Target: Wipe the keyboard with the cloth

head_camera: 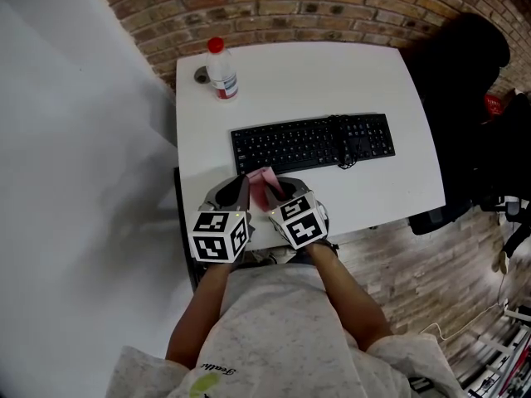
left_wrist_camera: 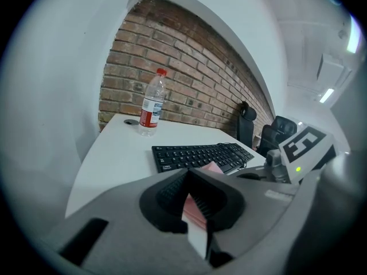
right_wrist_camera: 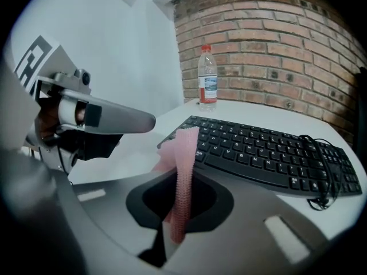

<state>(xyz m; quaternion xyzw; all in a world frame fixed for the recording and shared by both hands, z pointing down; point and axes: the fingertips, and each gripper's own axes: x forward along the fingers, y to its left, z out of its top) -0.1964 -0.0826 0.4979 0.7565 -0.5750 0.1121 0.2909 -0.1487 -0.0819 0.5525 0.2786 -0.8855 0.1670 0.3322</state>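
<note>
One table (head_camera: 332, 73), one keyboard (head_camera: 311, 142), one bottle (head_camera: 221, 71), one cloth (head_camera: 264, 181); two grippers, left gripper (head_camera: 241, 186) and right gripper (head_camera: 280, 196), at the table's edge.

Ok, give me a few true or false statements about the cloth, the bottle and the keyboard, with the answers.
1. The left gripper and the right gripper are both shut on the pink cloth. True.
2. The cloth lies spread over the keyboard. False: it is held up on the keyboard's near side.
3. The bottle stands upright and has a red cap. True.
4. The bottle stands at the keyboard's right end. False: it is near the table's far left corner.
5. A cable lies bundled on the keyboard. True.
</note>
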